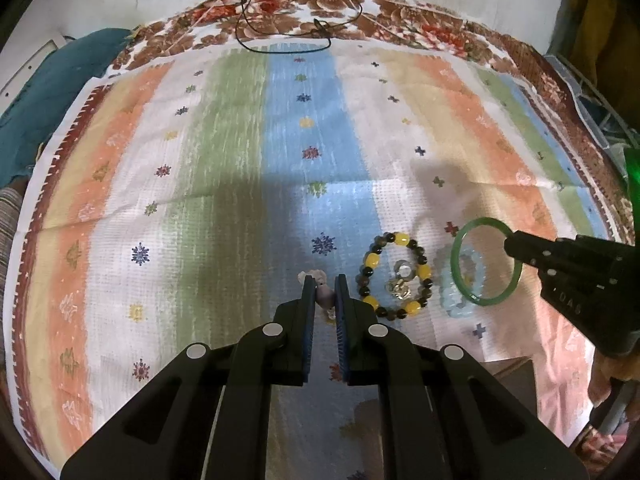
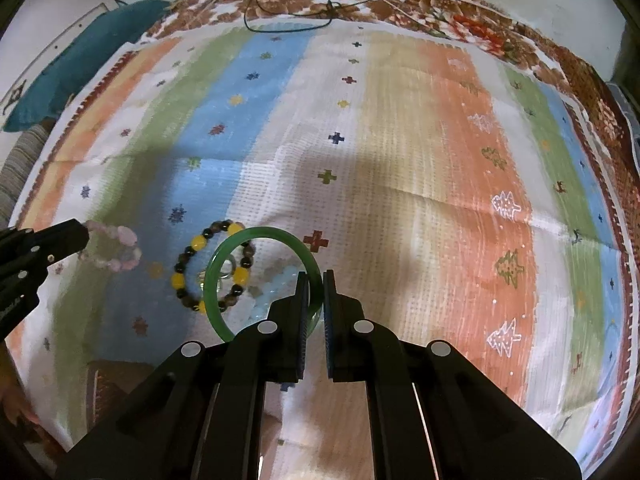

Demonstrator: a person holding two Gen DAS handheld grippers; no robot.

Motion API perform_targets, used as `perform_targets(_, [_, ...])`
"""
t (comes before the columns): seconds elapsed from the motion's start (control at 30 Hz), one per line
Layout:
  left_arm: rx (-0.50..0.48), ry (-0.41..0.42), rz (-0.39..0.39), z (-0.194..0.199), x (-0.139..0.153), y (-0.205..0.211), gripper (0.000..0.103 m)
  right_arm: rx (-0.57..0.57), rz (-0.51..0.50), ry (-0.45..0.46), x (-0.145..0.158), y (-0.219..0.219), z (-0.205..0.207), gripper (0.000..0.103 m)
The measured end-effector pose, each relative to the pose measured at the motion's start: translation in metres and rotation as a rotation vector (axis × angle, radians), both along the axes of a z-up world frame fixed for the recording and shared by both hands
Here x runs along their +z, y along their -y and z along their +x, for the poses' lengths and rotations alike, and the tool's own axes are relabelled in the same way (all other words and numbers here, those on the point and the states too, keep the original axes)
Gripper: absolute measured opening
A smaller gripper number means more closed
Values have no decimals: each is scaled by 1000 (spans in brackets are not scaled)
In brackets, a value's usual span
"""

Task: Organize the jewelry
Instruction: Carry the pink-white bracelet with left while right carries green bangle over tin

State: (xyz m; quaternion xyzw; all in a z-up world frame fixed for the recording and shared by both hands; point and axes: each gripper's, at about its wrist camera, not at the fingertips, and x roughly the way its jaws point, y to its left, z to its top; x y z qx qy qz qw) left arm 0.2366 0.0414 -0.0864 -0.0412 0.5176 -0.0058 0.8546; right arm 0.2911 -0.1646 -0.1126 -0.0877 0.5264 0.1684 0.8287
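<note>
Gripping: right gripper (image 2: 316,300) pinched bangle (image 2: 256,236) rim; rigid, likely slick, brittle.
Left gripper (image 1: 324,292): closed on soft, light pink beads (image 2: 116,248).

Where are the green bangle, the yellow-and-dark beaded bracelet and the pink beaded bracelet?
green bangle (image 2: 256,234), right wrist view, top of its rim
yellow-and-dark beaded bracelet (image 1: 372,259), left wrist view, yellow bead on its left side
pink beaded bracelet (image 2: 127,236), right wrist view, bead on its upper right
</note>
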Motion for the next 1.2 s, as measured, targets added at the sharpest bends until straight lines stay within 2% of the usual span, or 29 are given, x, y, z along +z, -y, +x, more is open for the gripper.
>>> perform_targets(0.57, [33, 72, -38, -32, 41, 10, 9, -10, 70, 41, 33, 11, -36, 8])
perform_targets(1.2, [-19, 152, -88, -80, 80, 35, 9, -3, 136, 69, 57, 18, -82, 8])
